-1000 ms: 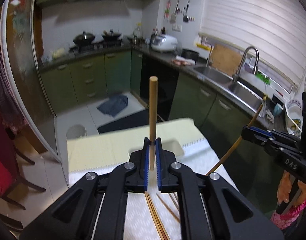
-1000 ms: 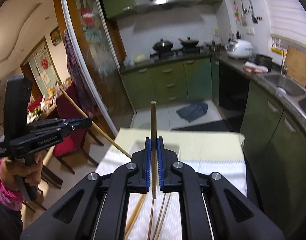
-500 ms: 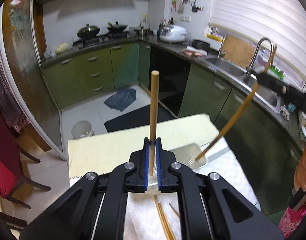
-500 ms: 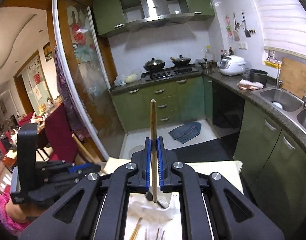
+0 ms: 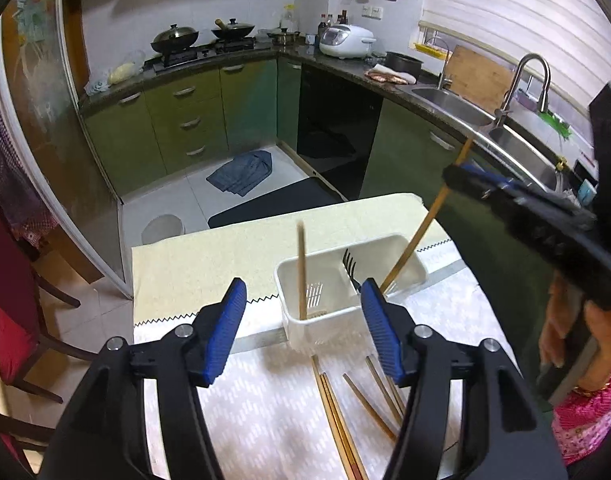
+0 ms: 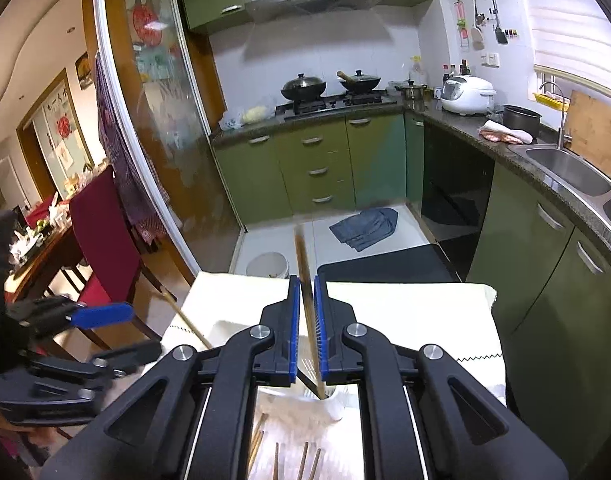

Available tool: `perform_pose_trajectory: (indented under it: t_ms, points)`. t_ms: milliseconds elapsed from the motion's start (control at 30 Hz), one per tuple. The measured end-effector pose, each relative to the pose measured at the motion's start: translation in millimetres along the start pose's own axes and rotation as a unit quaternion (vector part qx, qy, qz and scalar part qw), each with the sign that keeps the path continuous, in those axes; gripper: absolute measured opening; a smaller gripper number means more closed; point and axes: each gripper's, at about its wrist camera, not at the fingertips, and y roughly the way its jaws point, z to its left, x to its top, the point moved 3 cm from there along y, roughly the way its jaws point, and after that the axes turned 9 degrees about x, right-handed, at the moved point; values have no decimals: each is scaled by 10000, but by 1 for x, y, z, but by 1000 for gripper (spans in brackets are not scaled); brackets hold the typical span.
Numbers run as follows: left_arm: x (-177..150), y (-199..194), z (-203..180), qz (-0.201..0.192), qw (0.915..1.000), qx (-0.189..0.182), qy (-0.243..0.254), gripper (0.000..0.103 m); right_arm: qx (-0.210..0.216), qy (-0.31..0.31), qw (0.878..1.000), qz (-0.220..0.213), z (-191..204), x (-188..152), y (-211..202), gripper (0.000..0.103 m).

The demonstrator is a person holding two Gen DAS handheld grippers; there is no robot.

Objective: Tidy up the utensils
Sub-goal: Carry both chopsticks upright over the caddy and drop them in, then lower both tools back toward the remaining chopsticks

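In the left wrist view my left gripper (image 5: 303,326) is open and empty, just above a white utensil holder (image 5: 419,274). A wooden chopstick (image 5: 301,272) stands free in the holder's left part, beside a black fork (image 5: 351,264). My right gripper (image 5: 461,174) comes in from the right, shut on a second chopstick (image 5: 419,236) whose tip is inside the holder. In the right wrist view my right gripper (image 6: 307,330) grips that chopstick (image 6: 303,264) over the holder (image 6: 325,404). Several chopsticks (image 5: 345,412) lie on the white cloth.
The table carries a white patterned cloth (image 5: 265,408) and a yellow mat (image 5: 209,260). A red chair (image 6: 105,236) stands to the left. Green kitchen cabinets (image 5: 405,152), a sink (image 5: 453,100) and a floor bucket (image 5: 161,230) lie beyond the table.
My left gripper opened and let its chopstick drop into the holder. My right gripper came down with its chopstick, whose tip now sits in the holder.
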Motion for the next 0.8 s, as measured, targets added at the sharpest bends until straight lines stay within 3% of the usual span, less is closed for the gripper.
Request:
perform_pose_trajectory:
  t_ms: [267,367,467,633,800]
  points:
    - [-45,-12,4,326,9994,-84,-103,57,91,2,9999,-88,5,-19,-27,12]
    - [-79,0,1,612,9981,-12,-45,57,82,-18,9999,-132,9,-34,-52,25]
    - [-119,27,-9,1091,9940,67,67,57,16,-55,9999,132,8,-69,-69,30]
    - [-169,83,-19,1988,9798,188,97,56,-79,72,9978,653,-4,-131,-74,30]
    - [-184,115,-26,2338,9720,237,-33,56,-369,204,9941,1003,-30,-186,-73,30]
